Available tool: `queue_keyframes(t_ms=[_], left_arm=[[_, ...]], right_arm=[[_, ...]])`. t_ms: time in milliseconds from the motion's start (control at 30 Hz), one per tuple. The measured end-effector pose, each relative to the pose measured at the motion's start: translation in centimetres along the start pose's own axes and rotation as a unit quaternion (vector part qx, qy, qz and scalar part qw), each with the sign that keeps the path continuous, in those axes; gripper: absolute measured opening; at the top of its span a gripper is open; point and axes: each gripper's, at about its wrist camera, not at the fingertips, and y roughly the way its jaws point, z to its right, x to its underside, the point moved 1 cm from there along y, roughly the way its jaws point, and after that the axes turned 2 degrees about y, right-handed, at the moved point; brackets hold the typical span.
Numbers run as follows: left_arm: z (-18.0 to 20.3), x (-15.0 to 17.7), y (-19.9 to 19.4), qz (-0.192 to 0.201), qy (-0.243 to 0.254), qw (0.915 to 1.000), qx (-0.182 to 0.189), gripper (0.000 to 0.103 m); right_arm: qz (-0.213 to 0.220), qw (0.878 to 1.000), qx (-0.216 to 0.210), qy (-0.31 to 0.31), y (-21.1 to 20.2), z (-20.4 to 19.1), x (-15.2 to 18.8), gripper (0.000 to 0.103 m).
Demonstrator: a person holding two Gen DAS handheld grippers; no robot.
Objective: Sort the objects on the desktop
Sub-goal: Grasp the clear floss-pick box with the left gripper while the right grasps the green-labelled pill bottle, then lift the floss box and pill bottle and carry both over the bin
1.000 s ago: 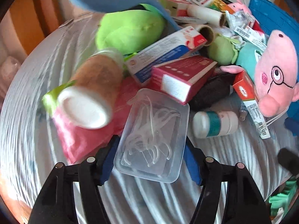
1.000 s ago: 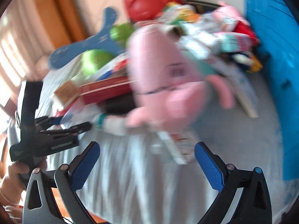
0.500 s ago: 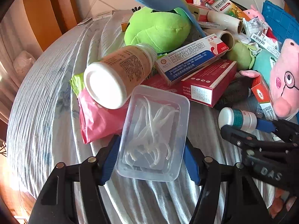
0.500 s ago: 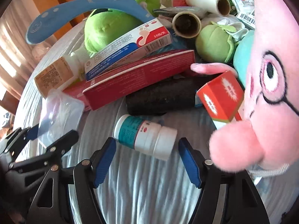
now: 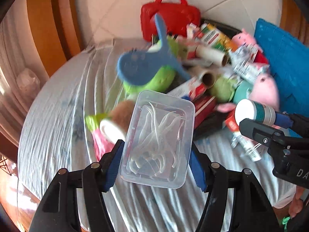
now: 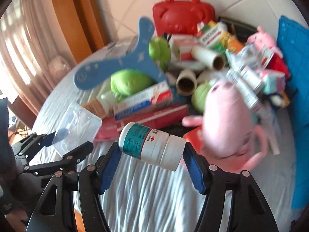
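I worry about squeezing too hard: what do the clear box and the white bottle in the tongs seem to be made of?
Clear box: apparently thin glossy transparent plastic; the white picks inside show through it. White bottle: likely opaque, smooth hard plastic with a teal printed label, probably paper.

On the bottle (image 6: 152, 145) I read digits, roughly "240805" and "2026", the rest blurred. My right gripper (image 5: 270, 127) body shows "DA". Other boxes' print is unreadable.
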Motion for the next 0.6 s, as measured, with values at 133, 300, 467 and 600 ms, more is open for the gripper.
queue_keyframes(t_ms=[133,300,467,600], left_arm=[[2.6,-3.1,-2.7,0.041,0.018,0.9989,0.015,0.063],[7.3,-7.3,-5.4,0.089,0.054,0.9938,0.038,0.063],[13.8,-10.4,-8.4,0.129,0.08,0.9859,0.071,0.063],[19.7,-13.0,-10.5,0.159,0.104,0.9771,0.095,0.063]], right_arm=[[0.049,0.999,0.014,0.004,-4.1,1.2,-2.6,0.066],[0.114,0.992,0.051,0.01,-10.1,4.5,-4.8,0.066],[0.169,0.98,0.101,0.023,-16.2,9.0,-6.0,0.066],[0.201,0.969,0.137,0.039,-20.8,13.2,-6.5,0.066]])
